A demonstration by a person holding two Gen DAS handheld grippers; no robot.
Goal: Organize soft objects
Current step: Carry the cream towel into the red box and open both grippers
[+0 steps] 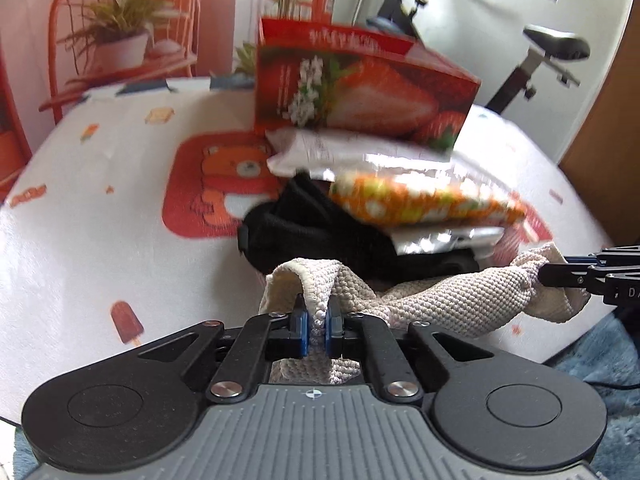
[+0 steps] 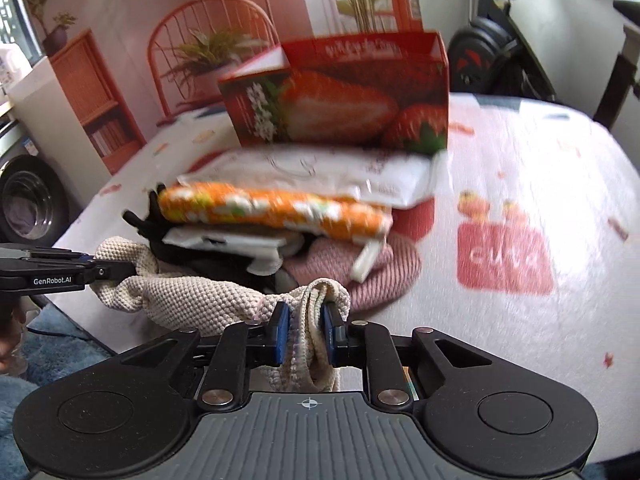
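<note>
A: What do the grippers hold?
B: The left gripper (image 1: 316, 326) is clamped on one end of the cream knitted cloth (image 1: 448, 296), low centre; the right gripper (image 2: 306, 334) pinches the other end.
A: And beyond them?
B: An orange packet (image 2: 272, 210) on a pile mid-frame, a strawberry box (image 2: 340, 96) above it.

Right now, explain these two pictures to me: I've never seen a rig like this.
A person holds two hand-held clamps, each with a camera looking along its two fingers. One picture is from the left gripper, the other from the right gripper. Each view also shows the other gripper at its edge. Both are shut on ends of one cream knitted cloth, which spans between them. Behind it, on a cartoon-print table, lies a pile: a black garment, a pink knit, an orange packet, white packets and a strawberry box.
</note>
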